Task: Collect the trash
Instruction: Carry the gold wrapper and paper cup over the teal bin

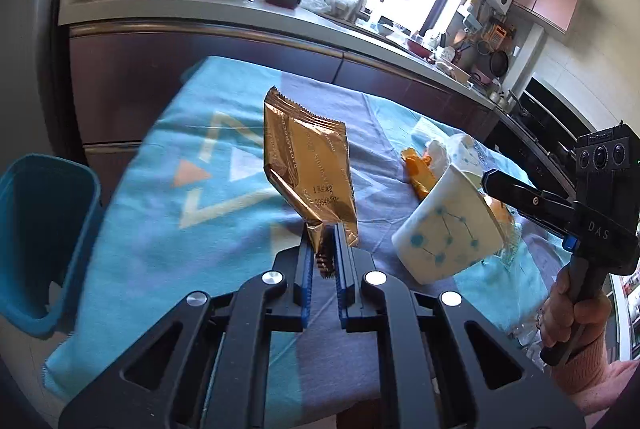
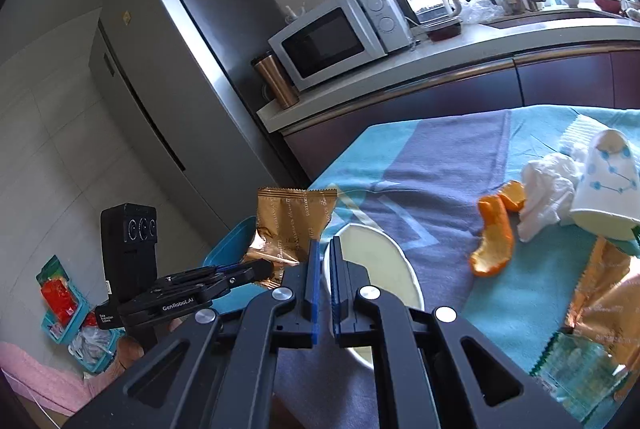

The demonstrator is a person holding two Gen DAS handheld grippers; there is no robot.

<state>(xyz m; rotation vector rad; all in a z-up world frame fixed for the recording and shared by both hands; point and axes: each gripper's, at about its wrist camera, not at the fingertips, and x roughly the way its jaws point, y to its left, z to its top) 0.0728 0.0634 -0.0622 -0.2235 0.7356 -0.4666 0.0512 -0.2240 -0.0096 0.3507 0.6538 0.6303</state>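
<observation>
My left gripper (image 1: 322, 235) is shut on the corner of a gold snack wrapper (image 1: 308, 165) and holds it upright above the blue tablecloth (image 1: 160, 229). The wrapper also shows in the right wrist view (image 2: 290, 225). My right gripper (image 2: 325, 249) is shut on the rim of a white paper cup (image 2: 372, 269) with a blue star pattern, held tilted above the table; it shows from outside in the left wrist view (image 1: 448, 233). Orange peel (image 2: 494, 245), a crumpled white tissue (image 2: 548, 189) and a second patterned cup (image 2: 608, 181) lie on the cloth.
A blue bin (image 1: 36, 241) stands at the table's left edge. More wrappers, gold (image 2: 604, 289) and green (image 2: 576, 361), lie at the right. Behind are the counter with a microwave (image 2: 340, 37), a kettle, a sink and a fridge (image 2: 168, 69).
</observation>
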